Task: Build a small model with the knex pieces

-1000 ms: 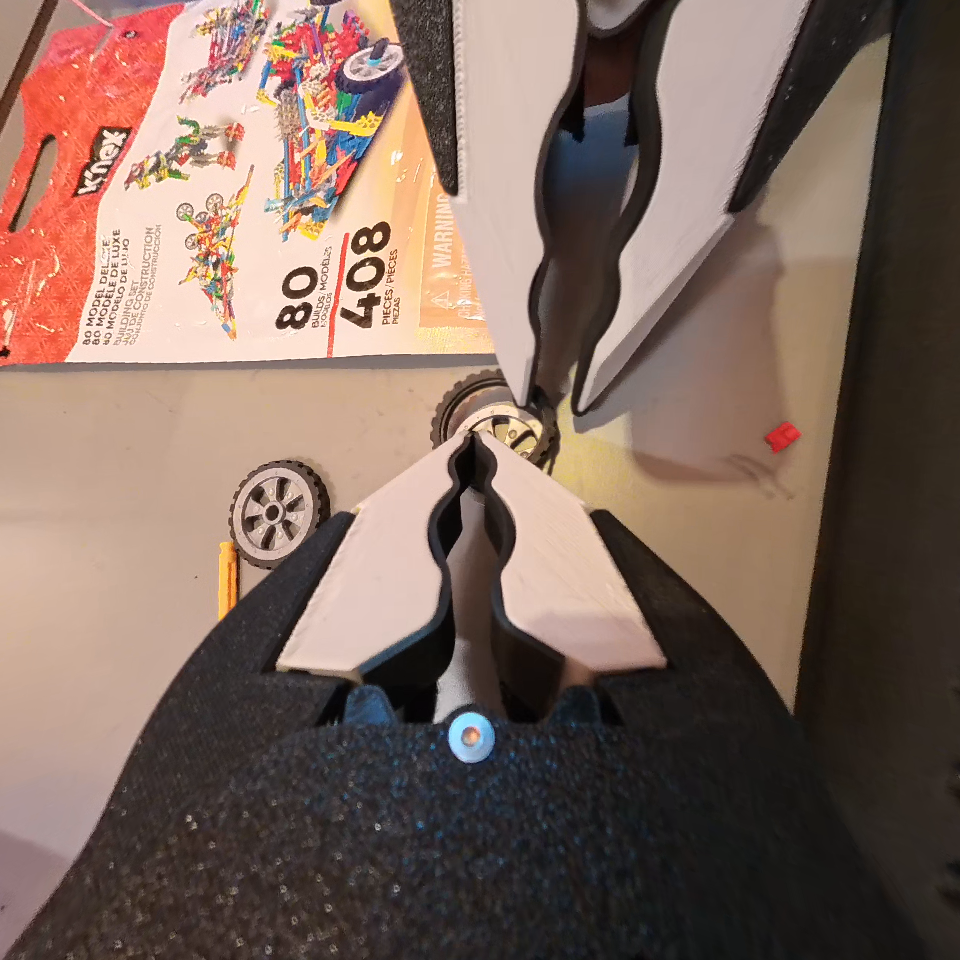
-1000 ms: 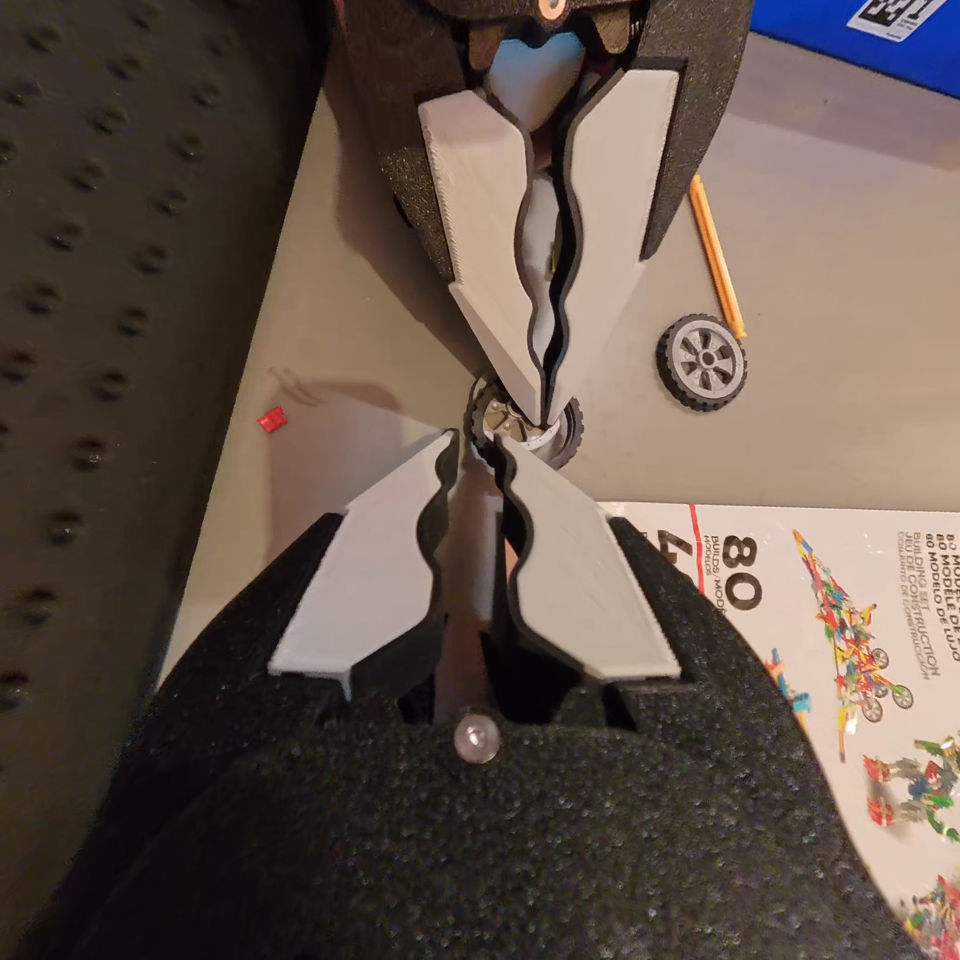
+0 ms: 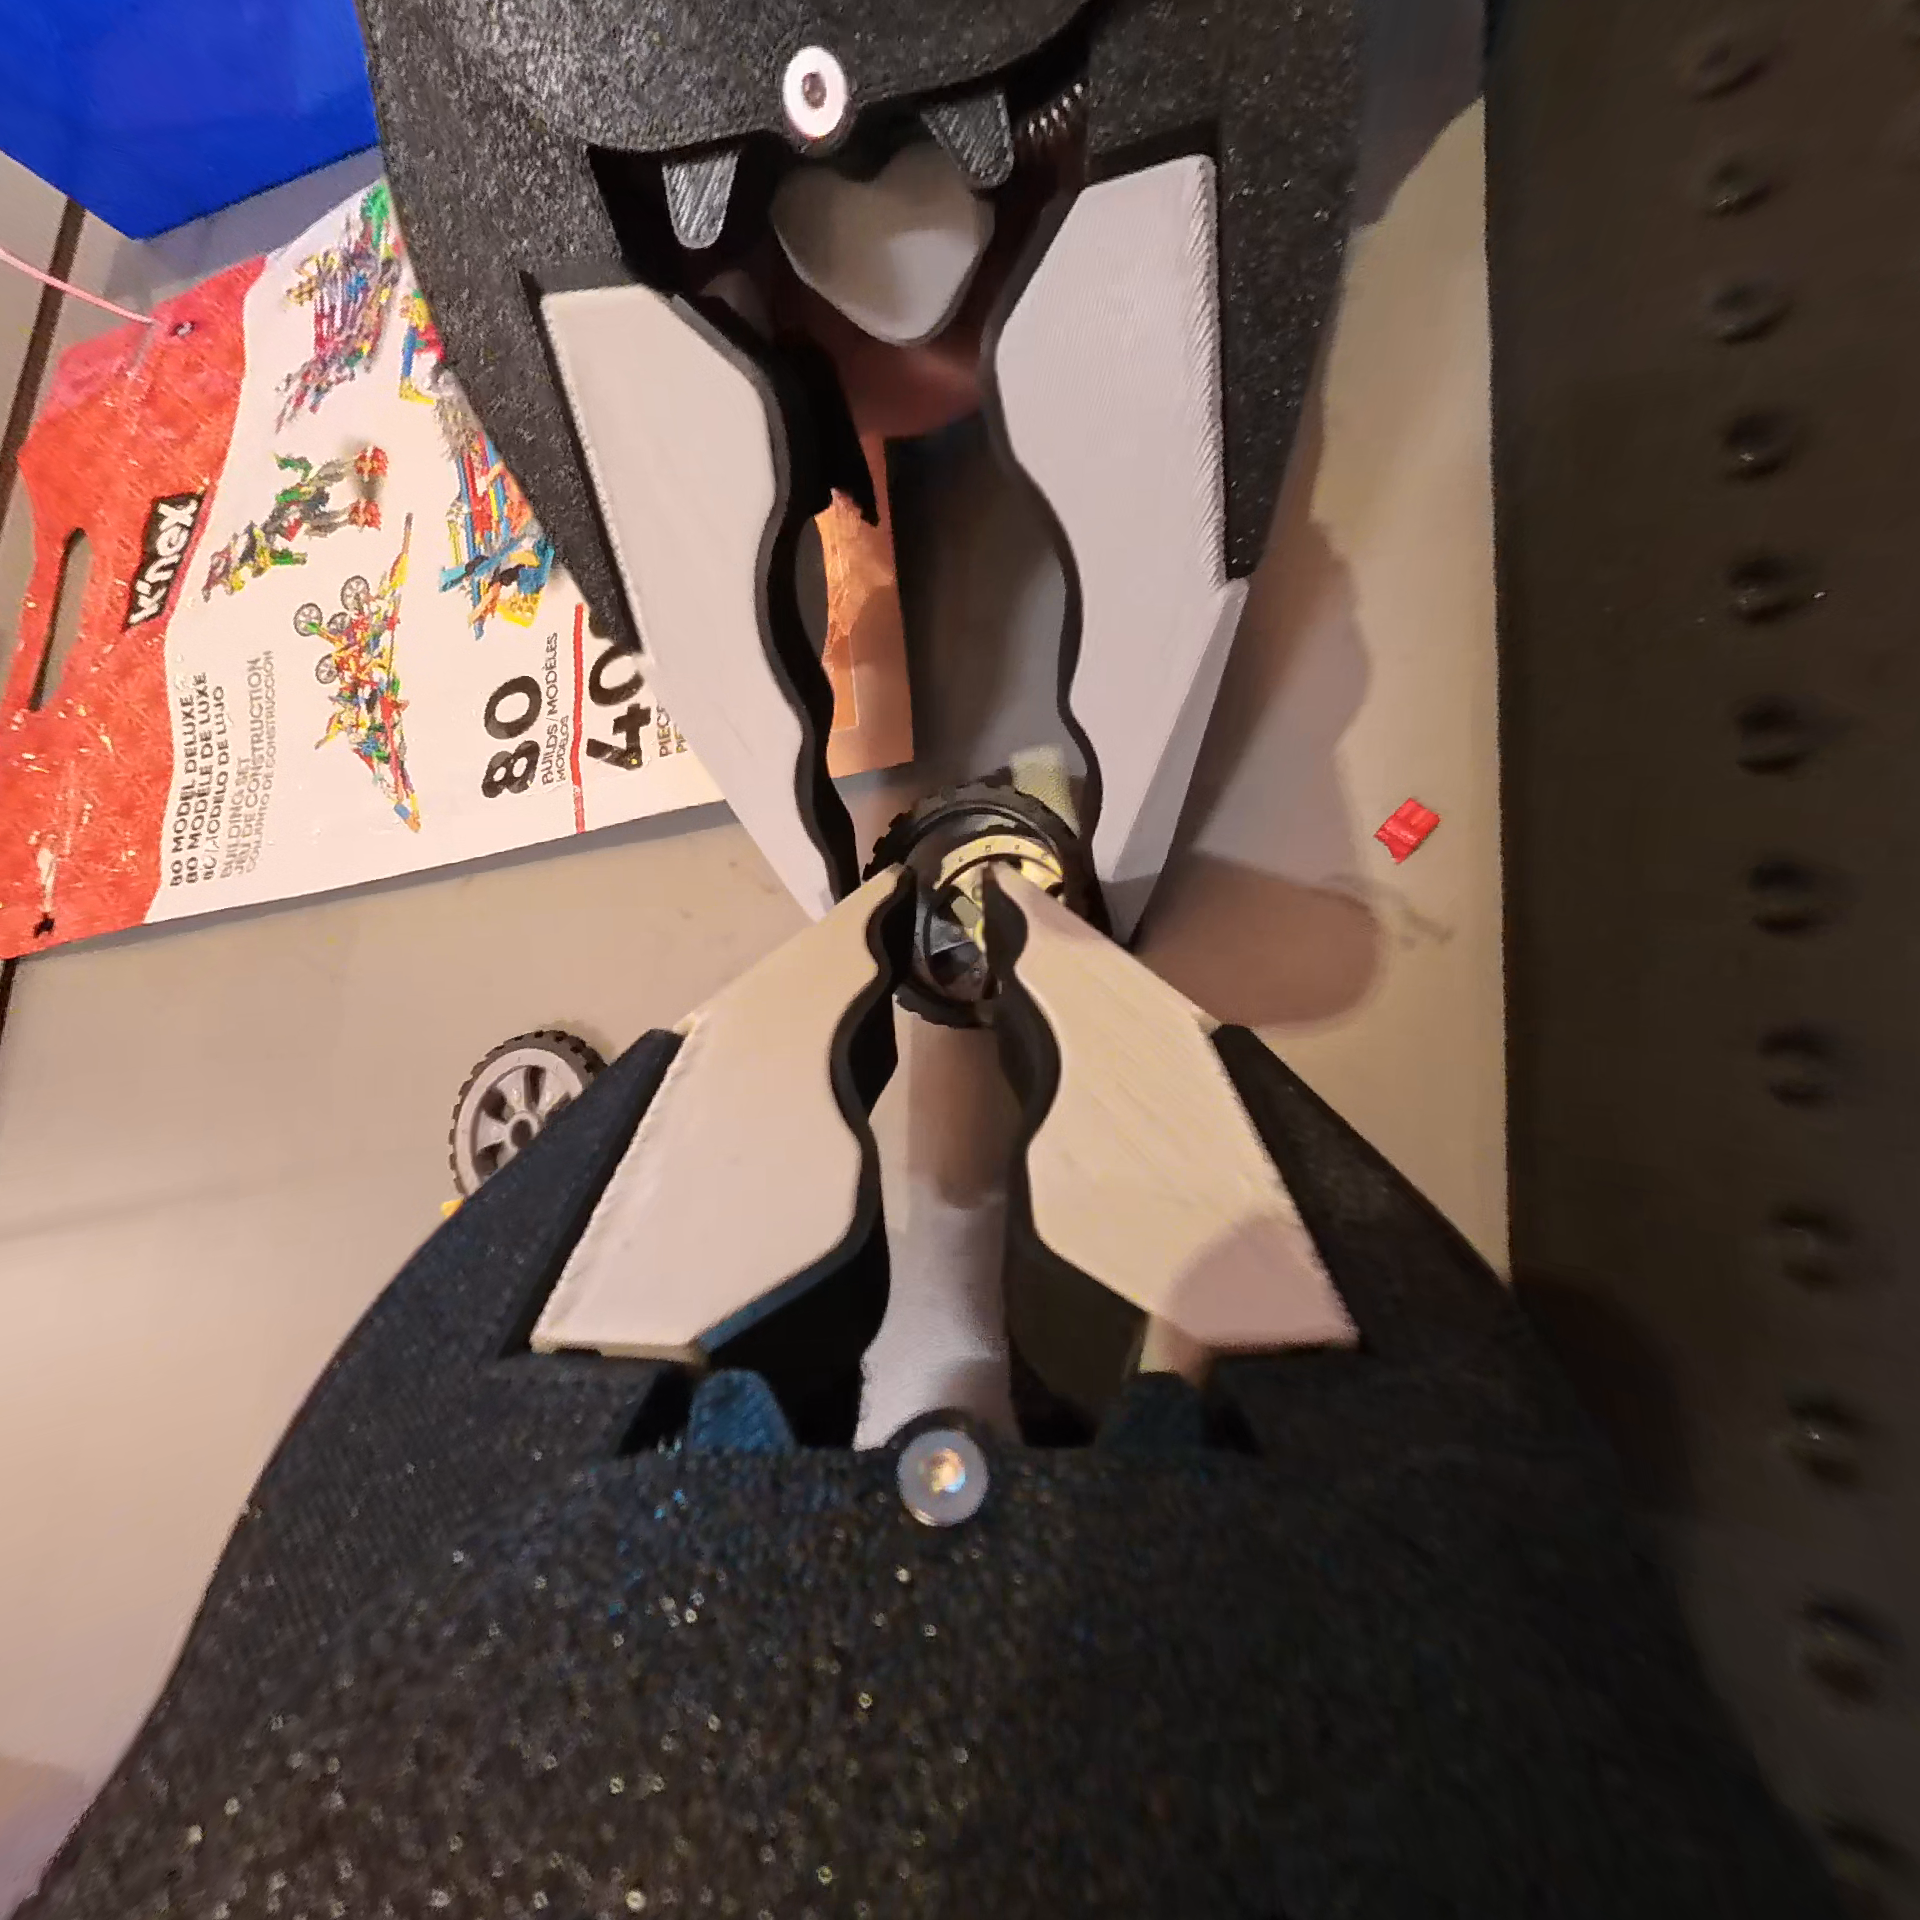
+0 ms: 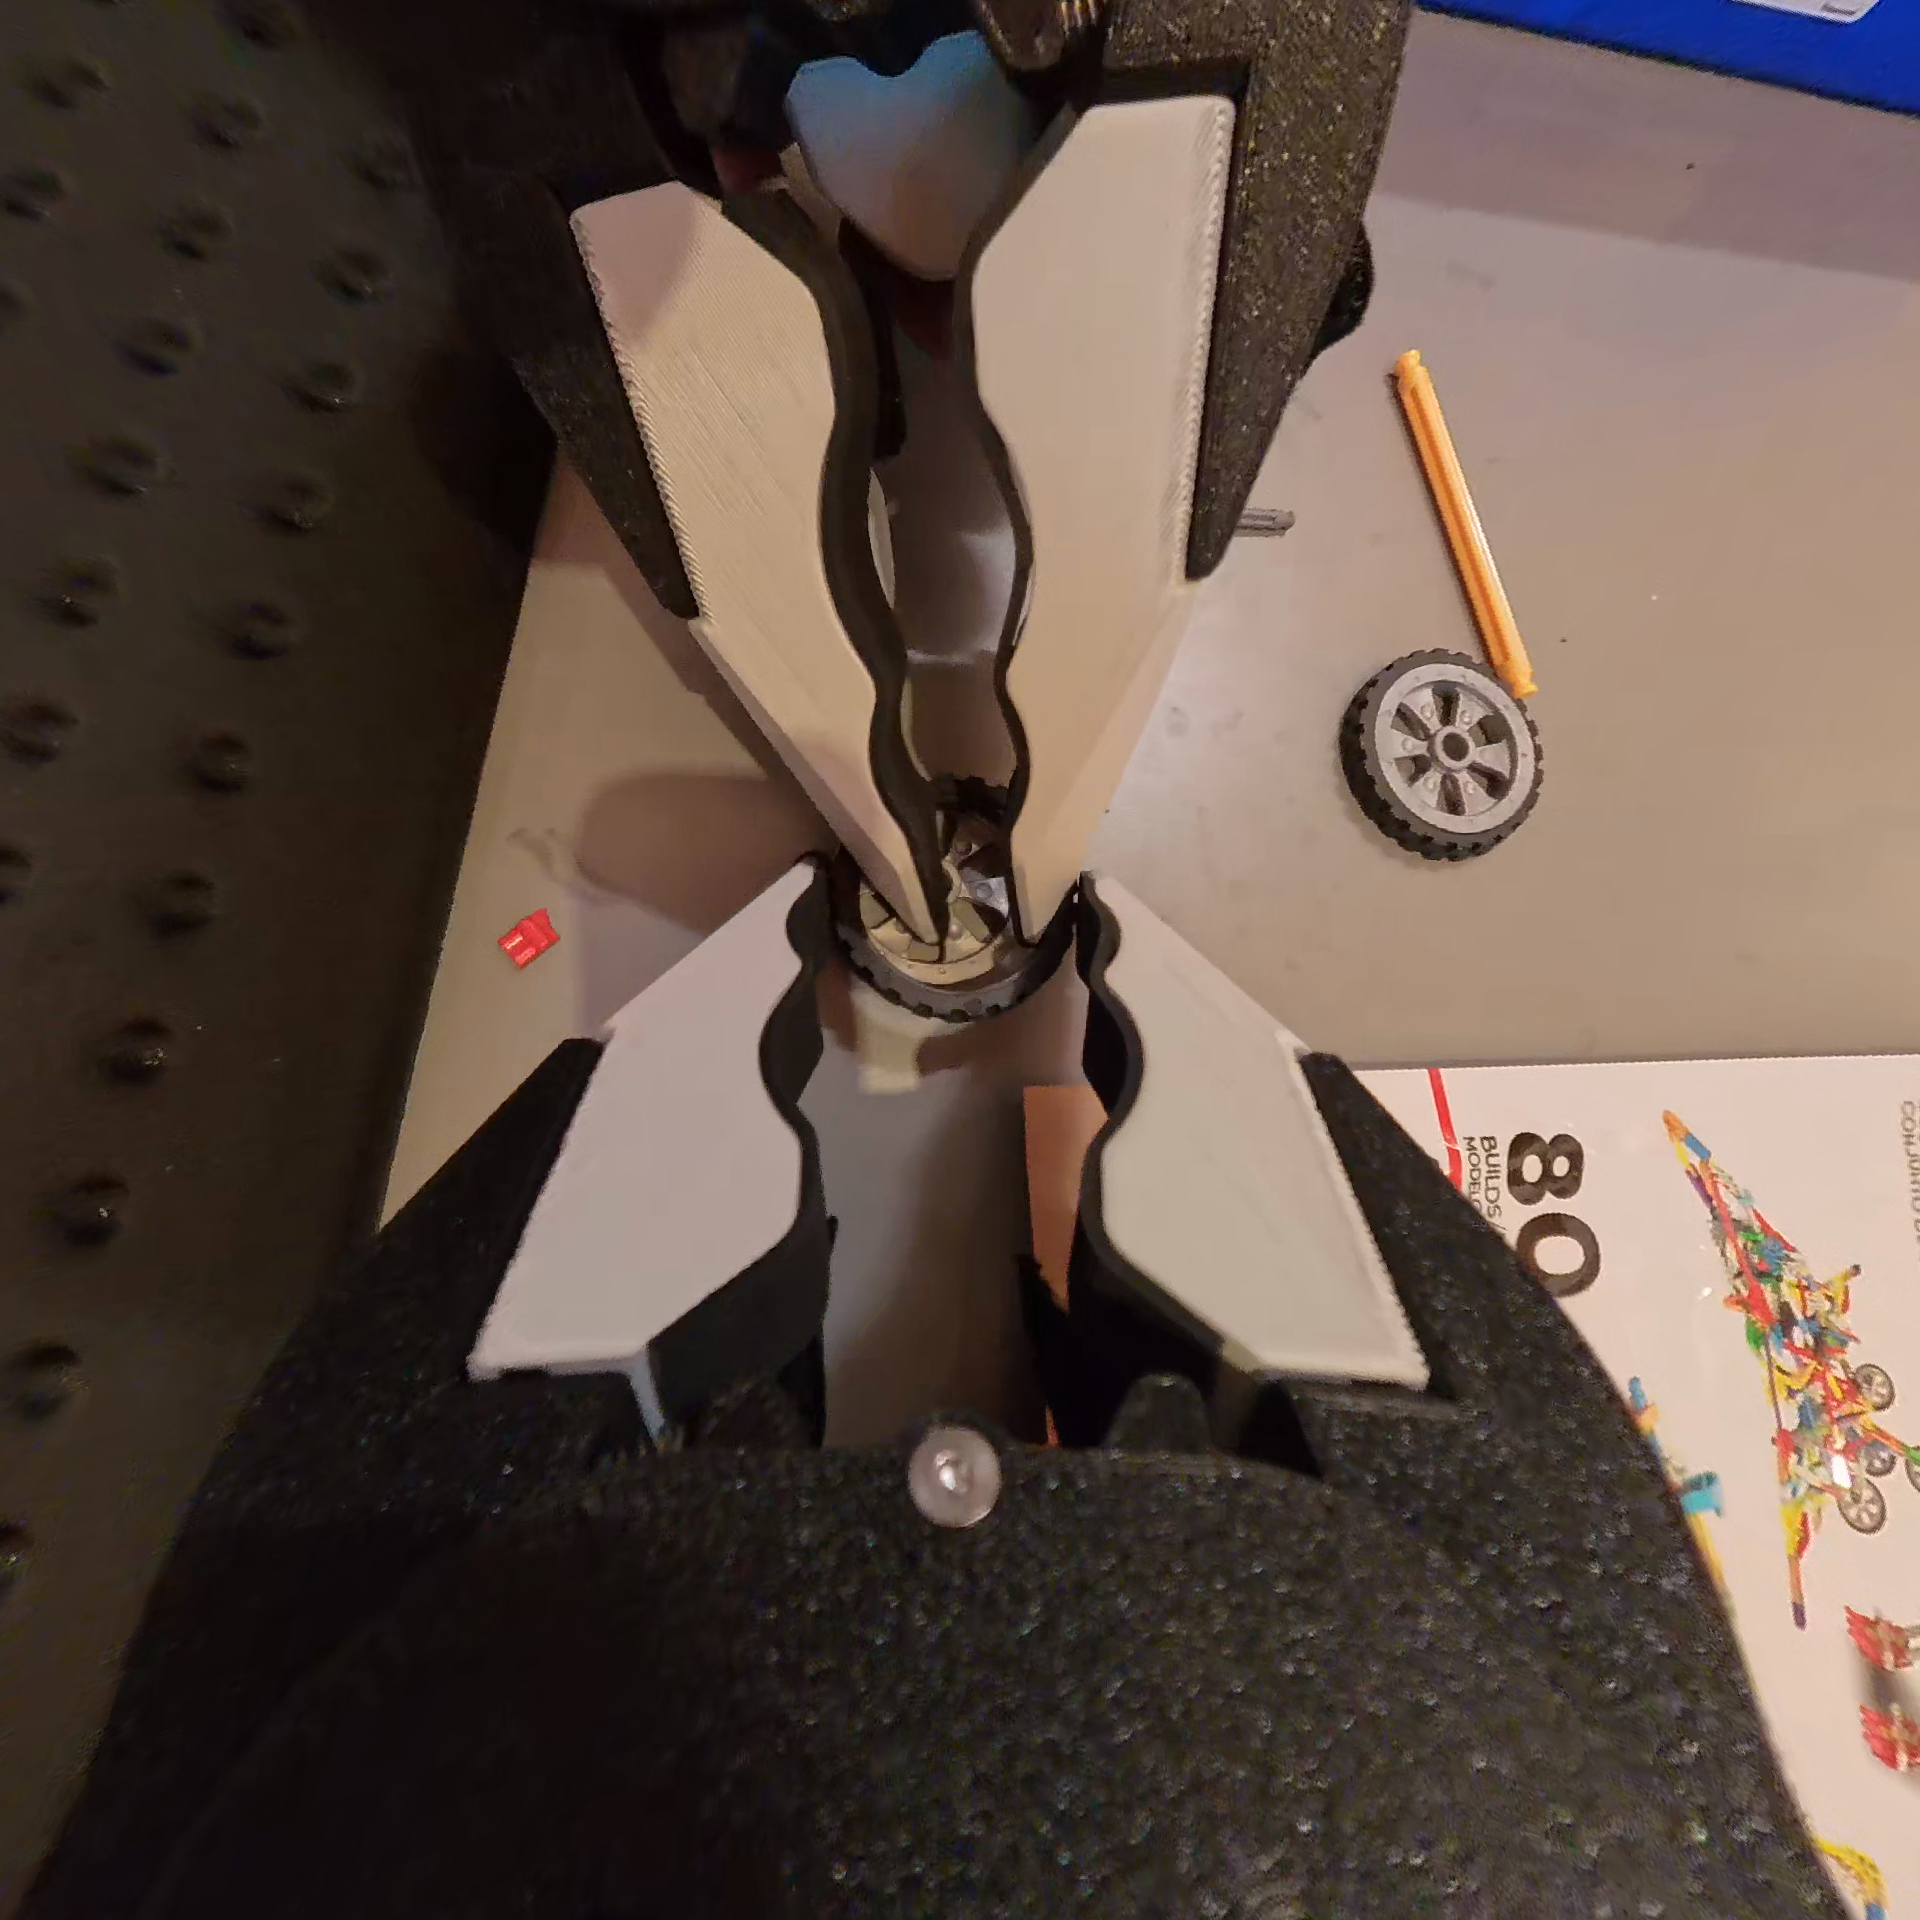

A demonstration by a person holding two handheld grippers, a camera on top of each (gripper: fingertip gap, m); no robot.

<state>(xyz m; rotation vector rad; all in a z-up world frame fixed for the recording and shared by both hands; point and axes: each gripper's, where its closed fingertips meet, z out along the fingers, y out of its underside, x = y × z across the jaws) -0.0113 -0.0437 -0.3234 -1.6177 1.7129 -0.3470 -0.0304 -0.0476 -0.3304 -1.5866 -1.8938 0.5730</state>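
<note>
wheel [image 3: 977, 831] at centre of left wrist view, black tyre and grey hub, between both pairs of fingers. left gripper [image 3: 940, 899] from below, closed to a narrow gap, pinching wheel's rim. right gripper [image 3: 975, 914] from above, tips set wide, pressed on either side of tyre. second wheel [image 3: 514, 1101] flat on table [image 3: 208, 1143], left, half hidden behind left gripper. printed sheet [image 3: 260, 644] beyond it, partly under right gripper. red piece [image 3: 1406, 828] on table to right, near studded black mat [image 3: 1714, 727]. blue box [image 3: 177, 94] in top left corner.

right wrist view: right gripper [image 4: 948, 894] clasping wheel [image 4: 935, 992] by tyre sides. left gripper [image 4: 982, 925] from above, one tip in hub, other outside tyre. small white bit [image 4: 888, 1060] just below wheel, unclear what. second wheel [image 4: 1439, 753] well apart to right, orange rod [image 4: 1460, 520] touching its edge. red piece [image 4: 528, 938] left, beside mat [image 4: 208, 520]. sheet [image 4: 1662, 1247] lower right.
</note>
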